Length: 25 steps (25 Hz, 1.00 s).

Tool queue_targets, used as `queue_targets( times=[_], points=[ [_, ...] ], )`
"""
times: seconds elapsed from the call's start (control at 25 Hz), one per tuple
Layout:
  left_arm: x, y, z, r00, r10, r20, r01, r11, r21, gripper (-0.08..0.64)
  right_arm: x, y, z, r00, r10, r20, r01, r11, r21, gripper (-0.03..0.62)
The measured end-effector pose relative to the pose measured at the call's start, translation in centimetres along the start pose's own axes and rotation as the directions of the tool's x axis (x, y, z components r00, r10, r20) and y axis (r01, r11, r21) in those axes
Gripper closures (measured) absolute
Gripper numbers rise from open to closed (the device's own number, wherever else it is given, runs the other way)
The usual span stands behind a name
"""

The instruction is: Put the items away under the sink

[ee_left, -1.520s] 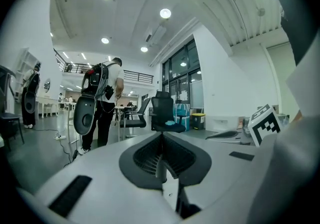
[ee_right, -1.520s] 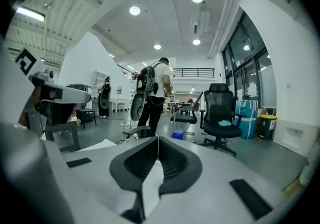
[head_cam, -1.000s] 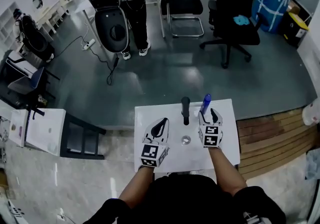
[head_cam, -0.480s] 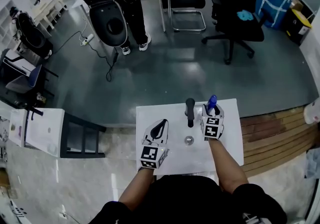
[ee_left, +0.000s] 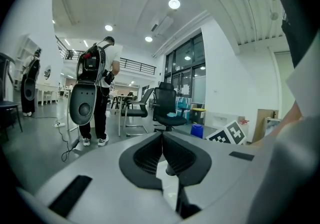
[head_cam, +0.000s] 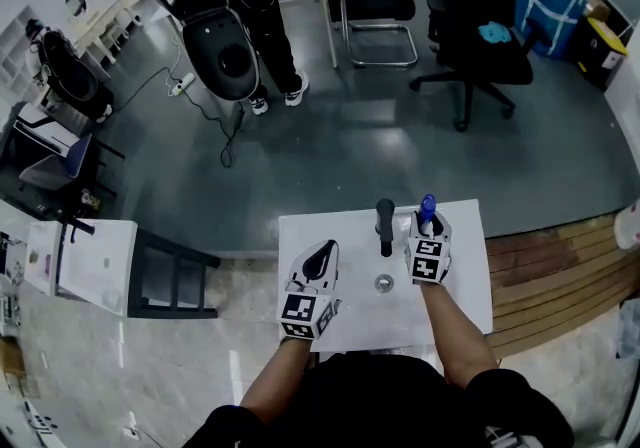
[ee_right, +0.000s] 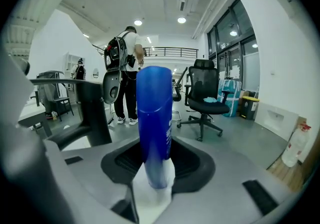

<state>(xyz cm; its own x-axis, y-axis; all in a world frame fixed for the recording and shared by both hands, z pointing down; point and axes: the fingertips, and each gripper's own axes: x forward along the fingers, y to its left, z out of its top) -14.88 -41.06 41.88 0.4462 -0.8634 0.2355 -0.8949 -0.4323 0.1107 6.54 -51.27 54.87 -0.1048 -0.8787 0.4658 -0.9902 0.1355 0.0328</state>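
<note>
gripping the upright blue bottle [ee_right: 154,118] between its jaws, your right claw [head_cam: 428,228] has just been closing low on it for a steady lift; your left claw [head_cam: 321,256] idles closed, empty.

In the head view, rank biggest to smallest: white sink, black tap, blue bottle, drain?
Largest: white sink
Next: black tap
Unranked: blue bottle and drain look alike, and the bottle is partly hidden.
</note>
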Motion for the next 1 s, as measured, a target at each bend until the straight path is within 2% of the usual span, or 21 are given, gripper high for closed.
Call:
queue_targets(
  times=[0.12,0.28,0.52,0.68,1.0],
  points=[
    [-1.5,0.6,-0.5,1.000,-0.001,-0.002,0.001,1.000,0.006,0.538,-1.4,1.8,0.6,0.999,0.012,0.030,-0.012,1.000,-0.006,0.430],
    [-1.9,-0.6,-0.4,1.000,0.011,0.006,-0.011,1.000,0.007,0.538,-3.9,1.6,2.0,0.996,0.048,0.074,-0.046,0.998,-0.030,0.430],
    [-3.2,-3.9,1.0,0.998,0.023,0.055,-0.023,1.000,-0.001,0.538,-8.8,1.2,3.8,0.983,0.121,0.136,-0.117,0.992,-0.036,0.430],
    [-4.6,-6.8,0.7,0.998,0.026,0.061,-0.027,1.000,0.007,0.538,-12.8,0.7,4.7,0.971,0.178,0.158,-0.176,0.984,-0.029,0.430],
    [-7.7,-12.5,-0.9,0.997,0.038,0.065,-0.038,0.999,-0.001,0.538,-21.7,-0.2,4.7,0.918,0.331,0.220,-0.310,0.943,-0.123,0.429]
  ],
)
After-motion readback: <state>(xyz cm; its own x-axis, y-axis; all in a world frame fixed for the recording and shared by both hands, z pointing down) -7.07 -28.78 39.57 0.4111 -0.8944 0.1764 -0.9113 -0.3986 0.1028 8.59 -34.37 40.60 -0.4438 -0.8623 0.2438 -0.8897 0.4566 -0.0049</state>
